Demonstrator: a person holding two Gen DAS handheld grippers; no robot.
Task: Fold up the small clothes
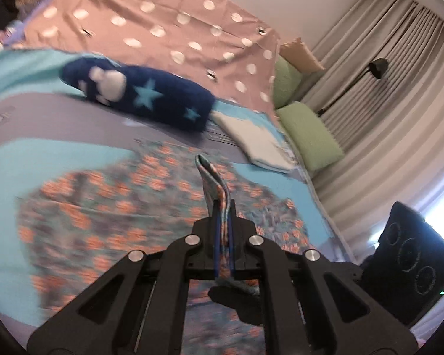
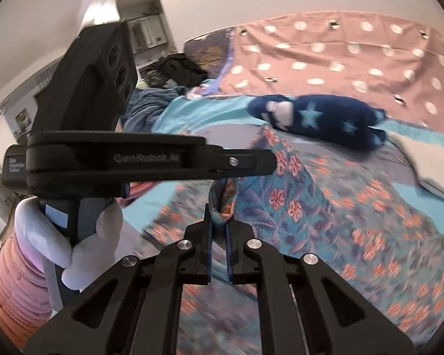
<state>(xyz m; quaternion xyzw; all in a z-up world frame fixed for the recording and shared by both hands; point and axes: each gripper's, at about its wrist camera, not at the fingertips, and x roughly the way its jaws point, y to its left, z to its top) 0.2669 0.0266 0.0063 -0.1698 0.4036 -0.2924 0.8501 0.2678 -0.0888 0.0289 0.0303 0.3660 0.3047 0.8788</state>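
1. You are pinching a fold of the flowered garment (image 1: 109,216) in your left claw (image 1: 223,207), its jaws closed on the cloth.
2. You are gripping another fold of the same garment in your right claw (image 2: 219,216), also closed on it.
3. The rest of the garment is lying spread over the blue bedspread (image 1: 20,68) on the bed.
4. A navy star-patterned bundle (image 1: 151,94) is lying beyond it, beside a folded white cloth (image 1: 251,136).
5. Your gloved hand (image 2: 83,230) is holding the left tool.
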